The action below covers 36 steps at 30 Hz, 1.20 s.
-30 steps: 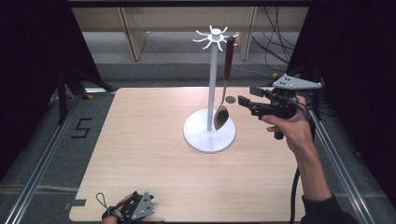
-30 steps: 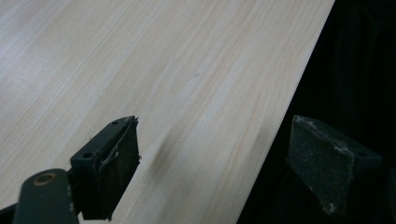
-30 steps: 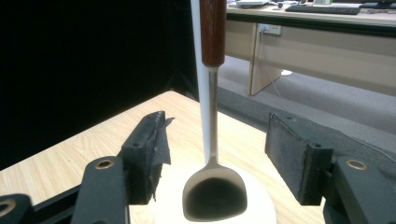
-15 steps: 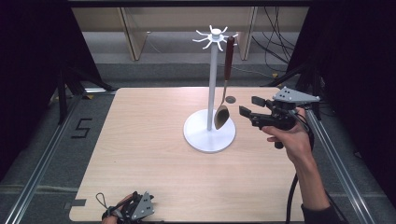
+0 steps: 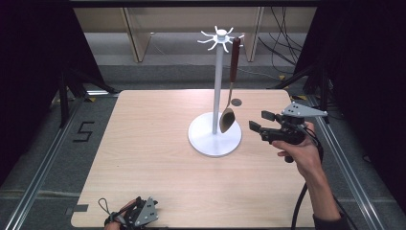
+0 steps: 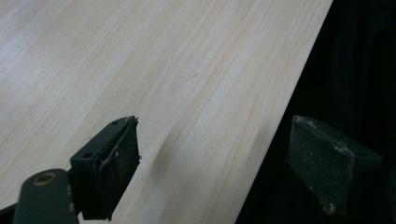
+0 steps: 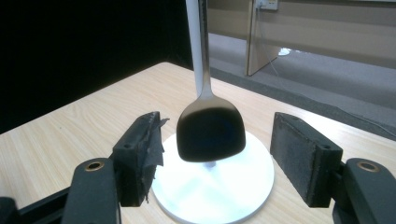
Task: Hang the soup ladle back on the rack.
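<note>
Spoon [image 5: 228,111]: hangs by its brown handle from a hook of the white stand [image 5: 215,135], bowl low over the round base, near the middle of the tabletop [image 5: 143,158], toward its right edge.
Right gripper [image 5: 261,122]: just right of the spoon, jaws wide apart and just been opening, nothing between them.
Left gripper [image 5: 136,214]: at the near edge, jaws apart, empty.

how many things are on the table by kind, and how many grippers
white hanging stand: 1
spoon hanging from the stand: 1
grippers: 2, the left gripper and the right gripper, both with jaws open and nothing between them
total: 4
</note>
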Tool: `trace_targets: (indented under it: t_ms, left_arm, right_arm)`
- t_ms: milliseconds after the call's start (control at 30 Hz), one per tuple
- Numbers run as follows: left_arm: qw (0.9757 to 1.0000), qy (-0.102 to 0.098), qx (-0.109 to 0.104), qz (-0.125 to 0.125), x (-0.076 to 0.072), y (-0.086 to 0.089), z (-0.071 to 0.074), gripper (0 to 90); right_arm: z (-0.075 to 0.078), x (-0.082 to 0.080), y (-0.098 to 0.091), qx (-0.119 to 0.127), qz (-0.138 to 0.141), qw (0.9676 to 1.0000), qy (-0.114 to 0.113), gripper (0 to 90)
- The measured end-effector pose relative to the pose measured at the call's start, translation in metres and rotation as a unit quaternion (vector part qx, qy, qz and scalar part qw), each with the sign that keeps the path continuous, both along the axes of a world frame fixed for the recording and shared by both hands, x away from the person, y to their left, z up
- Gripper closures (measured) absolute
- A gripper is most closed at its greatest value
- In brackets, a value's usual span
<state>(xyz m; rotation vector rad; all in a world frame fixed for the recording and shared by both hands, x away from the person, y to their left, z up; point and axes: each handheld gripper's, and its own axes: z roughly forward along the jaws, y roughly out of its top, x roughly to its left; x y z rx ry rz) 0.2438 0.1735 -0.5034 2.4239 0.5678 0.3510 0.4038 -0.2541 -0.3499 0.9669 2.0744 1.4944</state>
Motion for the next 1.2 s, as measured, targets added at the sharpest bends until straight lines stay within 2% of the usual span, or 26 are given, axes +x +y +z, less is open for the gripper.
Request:
trace_targets:
  t_ms: [33,100,133,233,267,367,433,467,533,567,600,667,700,733,800,867,933,967,1000,1033,1067,1100,1200]
  left_arm:
    - [1.0,0.0,0.0,0.0,0.0,0.0,0.0,15.9]
    - [1.0,0.0,0.0,0.001,0.0,0.0,0.0,15.9]
    - [1.0,0.0,0.0,0.001,0.0,0.0,0.0,15.9]
    - [1.0,0.0,0.0,0.001,0.0,0.0,0.0,15.9]
    - [1.0,0.0,0.0,0.0,0.0,0.0,0.0,15.9]
    - [1.0,0.0,0.0,0.001,0.0,0.0,0.0,15.9]
    - [1.0,0.0,0.0,0.001,0.0,0.0,0.0,15.9]
    - [1.0,0.0,0.0,0.001,0.0,0.0,0.0,15.9]
    - [1.0,-0.001,0.0,0.001,0.0,0.0,0.0,15.9]
    - [1.0,0.001,-0.001,0.004,-0.001,0.0,0.0,15.9]
    - [1.0,0.001,-0.001,0.004,-0.001,0.0,0.0,15.9]
    - [1.0,0.001,-0.001,0.005,-0.001,0.0,0.0,15.9]
    - [1.0,0.003,-0.007,0.003,-0.001,0.0,-0.001,15.9]
    - [1.0,0.001,-0.009,0.004,-0.002,0.0,-0.001,15.9]
    - [0.9999,0.001,-0.01,0.004,-0.001,0.0,-0.001,15.9]
    - [0.9999,0.001,-0.011,0.005,-0.001,0.0,-0.001,15.9]
    - [0.9999,0.002,-0.011,0.003,-0.001,0.0,-0.001,15.9]
    - [0.9999,0.001,-0.011,0.003,-0.001,0.0,-0.001,15.9]
    - [0.9999,0.001,-0.011,0.003,-0.001,0.0,-0.001,15.9]
    - [0.9999,0.001,-0.011,0.002,-0.001,0.0,-0.001,15.9]
    - [0.9999,0.001,-0.011,0.002,-0.001,0.0,-0.001,15.9]
    - [0.9999,0.001,-0.012,0.002,-0.001,0.0,-0.001,15.9]
    - [0.9999,0.001,-0.012,0.003,-0.001,0.0,-0.001,15.9]
  right_arm:
    - [-0.001,-0.001,0.0,-0.003,0.006,0.9999,0.009,34.6]
    - [-0.002,-0.001,-0.001,-0.004,0.005,1.0,0.002,34.5]
    - [-0.003,-0.004,-0.001,-0.009,0.005,0.9999,0.011,34.4]
    - [-0.007,-0.006,-0.002,-0.008,0.012,0.9999,0.009,34.4]
    - [-0.008,-0.008,-0.001,-0.004,0.014,0.9997,0.02,34.3]
    - [-0.011,-0.011,-0.001,-0.016,0.015,0.9996,0.016,34.0]
    - [-0.012,-0.012,-0.001,-0.01,0.018,0.9995,0.024,34.0]
    - [-0.015,-0.015,-0.001,-0.002,0.036,0.9989,0.029,33.9]
    - [-0.019,-0.017,-0.001,-0.004,0.037,0.9991,0.022,33.7]
    - [-0.021,-0.02,0.0,0.007,0.038,0.9982,0.045,33.7]
    - [-0.024,-0.02,0.0,0.011,0.046,0.9978,0.046,33.7]
    - [-0.026,-0.021,0.0,0.005,0.052,0.9978,0.041,33.7]
    - [-0.029,-0.024,0.0,-0.005,0.043,0.9977,0.052,33.7]
    - [-0.031,-0.025,0.001,-0.001,0.038,0.9981,0.049,33.6]
    - [-0.033,-0.024,0.0,-0.005,0.046,0.9978,0.047,33.6]
    - [-0.04,-0.028,0.0,-0.017,0.043,0.9973,0.056,33.4]
    - [-0.044,-0.028,0.0,-0.014,0.047,0.9971,0.057,33.3]
    - [-0.048,-0.031,0.0,-0.018,0.043,0.9967,0.067,33.2]
    - [-0.052,-0.03,0.0,-0.017,0.047,0.9969,0.061,33.1]
    - [-0.056,-0.033,0.001,-0.01,0.048,0.996,0.075,32.9]
    - [-0.059,-0.034,0.001,-0.015,0.044,0.9965,0.069,32.9]
    - [-0.062,-0.037,0.002,-0.013,0.052,0.9953,0.081,32.8]
    - [-0.071,-0.038,0.003,-0.02,0.055,0.9958,0.07,32.6]
